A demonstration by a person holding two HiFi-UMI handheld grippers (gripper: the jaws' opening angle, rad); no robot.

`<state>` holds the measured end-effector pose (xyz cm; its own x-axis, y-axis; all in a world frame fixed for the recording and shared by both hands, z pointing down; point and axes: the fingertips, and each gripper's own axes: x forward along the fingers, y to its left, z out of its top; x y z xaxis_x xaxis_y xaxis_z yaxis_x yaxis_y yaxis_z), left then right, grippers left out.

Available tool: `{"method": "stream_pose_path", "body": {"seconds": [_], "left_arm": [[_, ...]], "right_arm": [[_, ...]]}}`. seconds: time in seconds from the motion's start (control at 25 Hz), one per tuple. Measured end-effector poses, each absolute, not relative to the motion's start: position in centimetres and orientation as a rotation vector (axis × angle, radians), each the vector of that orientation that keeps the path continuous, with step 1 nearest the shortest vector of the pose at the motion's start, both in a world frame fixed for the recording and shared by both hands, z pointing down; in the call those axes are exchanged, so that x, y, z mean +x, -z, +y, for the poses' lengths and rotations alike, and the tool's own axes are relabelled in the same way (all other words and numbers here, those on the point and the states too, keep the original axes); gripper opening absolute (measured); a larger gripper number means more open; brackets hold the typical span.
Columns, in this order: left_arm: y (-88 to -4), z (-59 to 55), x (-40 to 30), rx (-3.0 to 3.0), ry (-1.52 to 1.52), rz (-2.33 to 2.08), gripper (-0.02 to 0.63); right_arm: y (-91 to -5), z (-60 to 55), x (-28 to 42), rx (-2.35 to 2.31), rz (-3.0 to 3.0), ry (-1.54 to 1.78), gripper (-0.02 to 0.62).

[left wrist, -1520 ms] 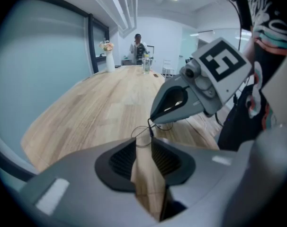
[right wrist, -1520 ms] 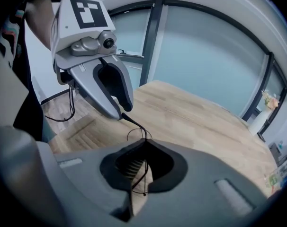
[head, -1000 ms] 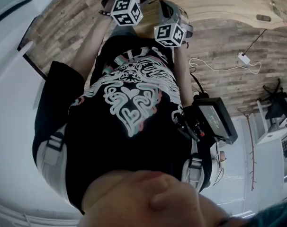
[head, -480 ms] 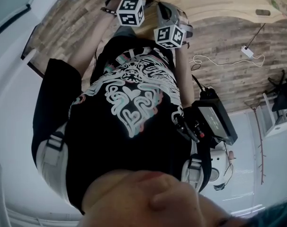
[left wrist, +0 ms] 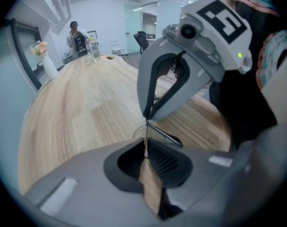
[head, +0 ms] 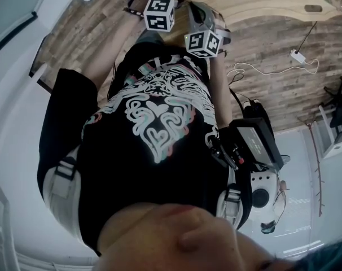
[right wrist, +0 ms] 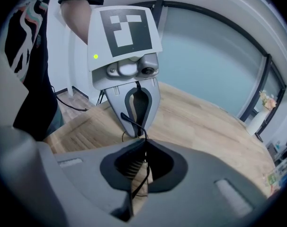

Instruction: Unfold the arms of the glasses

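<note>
The glasses (left wrist: 163, 137) are thin, dark and wire-framed, and hang between my two grippers above the wooden table (left wrist: 77, 112). In the left gripper view my left gripper (left wrist: 146, 146) has just been closing, and a thin wire arm of the glasses runs between its jaws, which meet on it. The right gripper (left wrist: 147, 116) faces it from above and pinches the frame. In the right gripper view my right gripper (right wrist: 144, 148) is shut on a dark arm (right wrist: 128, 122), with the left gripper (right wrist: 136, 132) just beyond. The head view shows only both marker cubes (head: 158, 13) (head: 203, 43); the glasses are hidden.
A vase of flowers (left wrist: 43, 56) and bottles (left wrist: 92, 48) stand at the table's far end, where a person (left wrist: 76, 34) is. A white cable with an adapter (head: 298, 55) lies on the plank floor. A black device (head: 255, 143) hangs at my hip.
The left gripper's marker cube has shifted a little toward the right gripper and rolled. The right gripper's cube has kept its place.
</note>
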<state>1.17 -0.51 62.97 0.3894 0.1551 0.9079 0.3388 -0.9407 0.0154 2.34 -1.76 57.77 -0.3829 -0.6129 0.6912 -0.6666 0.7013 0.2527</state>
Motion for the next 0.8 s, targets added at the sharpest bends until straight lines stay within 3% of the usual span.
{"method": "stream_pose_path", "body": {"seconds": [0.8], "left_arm": [[-62.5, -0.6, 0.9, -2.73, 1.527, -0.293, -0.008]], "right_arm": [[-55.5, -2.1, 5.0, 1.31, -2.152, -0.208, 0.003]]}}
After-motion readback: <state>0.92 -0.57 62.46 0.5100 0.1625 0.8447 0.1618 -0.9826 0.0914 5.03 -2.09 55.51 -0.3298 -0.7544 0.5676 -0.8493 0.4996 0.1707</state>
